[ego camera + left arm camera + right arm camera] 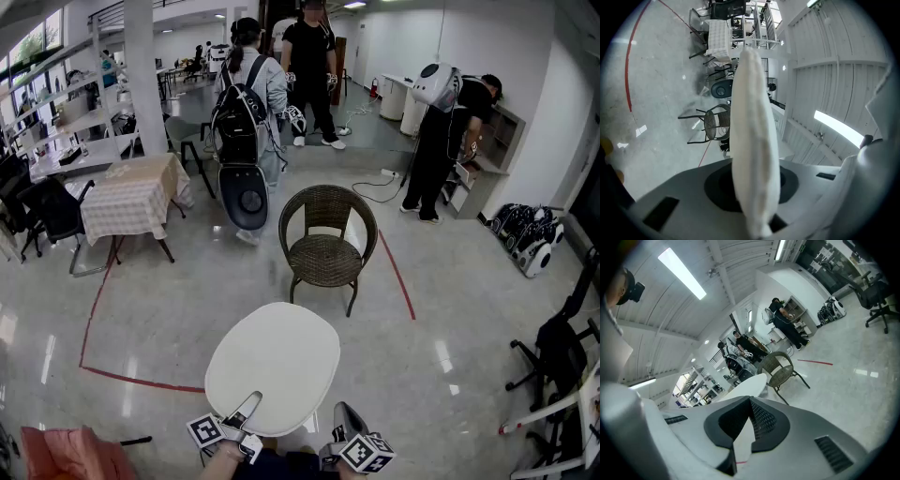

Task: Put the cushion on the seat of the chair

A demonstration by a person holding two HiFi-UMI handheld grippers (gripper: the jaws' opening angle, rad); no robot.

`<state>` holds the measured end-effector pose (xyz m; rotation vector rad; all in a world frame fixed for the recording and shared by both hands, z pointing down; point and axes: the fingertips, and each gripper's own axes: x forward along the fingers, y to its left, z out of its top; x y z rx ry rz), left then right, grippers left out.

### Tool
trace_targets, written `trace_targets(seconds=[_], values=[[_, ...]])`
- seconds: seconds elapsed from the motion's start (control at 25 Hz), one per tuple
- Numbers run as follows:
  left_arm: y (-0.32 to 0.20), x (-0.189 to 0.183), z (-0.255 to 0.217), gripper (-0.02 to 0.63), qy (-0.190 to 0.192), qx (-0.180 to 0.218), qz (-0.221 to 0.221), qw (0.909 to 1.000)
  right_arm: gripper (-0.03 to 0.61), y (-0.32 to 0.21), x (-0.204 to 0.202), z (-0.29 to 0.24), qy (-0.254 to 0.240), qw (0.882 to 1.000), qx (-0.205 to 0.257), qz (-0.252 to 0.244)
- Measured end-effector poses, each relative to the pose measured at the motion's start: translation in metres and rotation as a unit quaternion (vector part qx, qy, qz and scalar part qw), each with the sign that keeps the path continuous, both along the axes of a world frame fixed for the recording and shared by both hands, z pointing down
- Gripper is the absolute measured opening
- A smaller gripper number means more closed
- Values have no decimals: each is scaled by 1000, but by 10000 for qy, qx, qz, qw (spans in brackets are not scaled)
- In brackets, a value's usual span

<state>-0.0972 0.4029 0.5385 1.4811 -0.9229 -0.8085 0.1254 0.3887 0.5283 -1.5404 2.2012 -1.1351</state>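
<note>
You are carrying the white oval cushion (272,366) well short of the brown wicker chair (325,246), whose seat is lying bare. Your left tongs (246,408) are clamping the cushion, your right tongs (345,412) resting closed beside it. Placing is remaining.

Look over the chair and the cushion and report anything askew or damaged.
Nothing stands out. The wicker chair stands upright on the floor with its seat bare. The white cushion looks intact and is pinched at its near edge by the left tool, short of the chair.
</note>
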Motion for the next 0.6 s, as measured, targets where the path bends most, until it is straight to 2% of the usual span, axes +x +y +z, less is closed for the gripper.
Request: trace_targets(seconds=[0.12,0.36,0.48,0.6], values=[[5,-3,4,80,-53,30,56,10000,26,4,-9,3,120,9999,44,-76],[5,-12,12,80,-154,-185,44,9997,26,3,-18,-6,245,9993,235,-131],[5,-10,13,80,-210,-247,131,9994,26,4,-22,-15,156,9990,403,-127],[3,-8,14,80,-422,-347,255,9982,28,1,-26,-18,79,9990,440,-60]])
